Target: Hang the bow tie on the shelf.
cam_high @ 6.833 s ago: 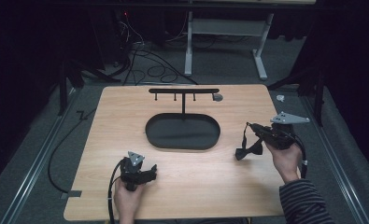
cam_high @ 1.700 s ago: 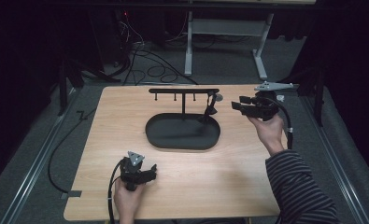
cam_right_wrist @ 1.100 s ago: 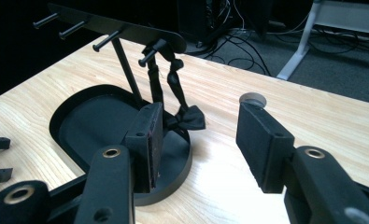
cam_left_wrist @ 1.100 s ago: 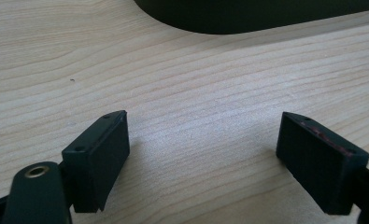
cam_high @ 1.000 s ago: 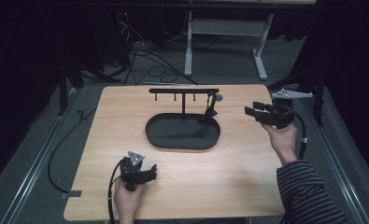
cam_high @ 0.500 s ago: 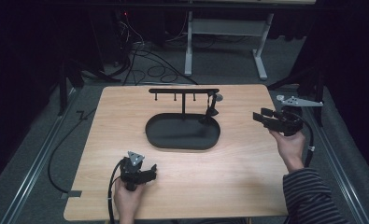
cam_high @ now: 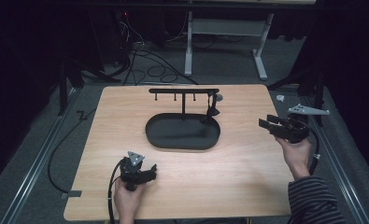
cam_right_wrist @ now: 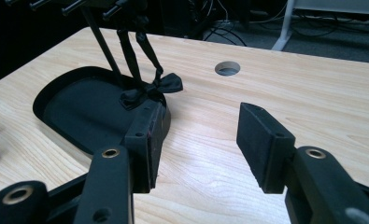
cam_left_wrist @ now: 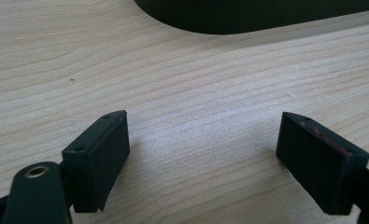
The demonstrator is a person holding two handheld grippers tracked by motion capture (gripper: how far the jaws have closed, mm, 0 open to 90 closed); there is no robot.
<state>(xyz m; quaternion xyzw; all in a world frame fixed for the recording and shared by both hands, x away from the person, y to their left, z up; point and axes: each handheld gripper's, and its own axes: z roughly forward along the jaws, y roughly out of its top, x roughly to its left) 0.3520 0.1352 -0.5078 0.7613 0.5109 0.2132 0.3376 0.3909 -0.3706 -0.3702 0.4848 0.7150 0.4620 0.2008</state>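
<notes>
Left gripper [cam_high: 147,171] rests at the table's [cam_high: 247,186] seven o'clock, jaws spread, nothing between them. At center stands the black rack [cam_high: 183,91] over its oval tray [cam_high: 170,140]; the bow tie [cam_right_wrist: 166,84] hangs at its one o'clock end. Right gripper [cam_high: 265,125] at three o'clock, jaws apart, empty. Likely light, limp fabric; pinch the knot.

The left hand-held gripper [cam_high: 150,171] sits low near the person's edge, gripped from below by the left hand [cam_high: 127,196], jaws spread wide and empty. The right hand-held gripper [cam_high: 265,124] is held level, pointing leftward, jaws apart with nothing between them; a striped sleeve [cam_high: 313,198] covers that forearm.
</notes>
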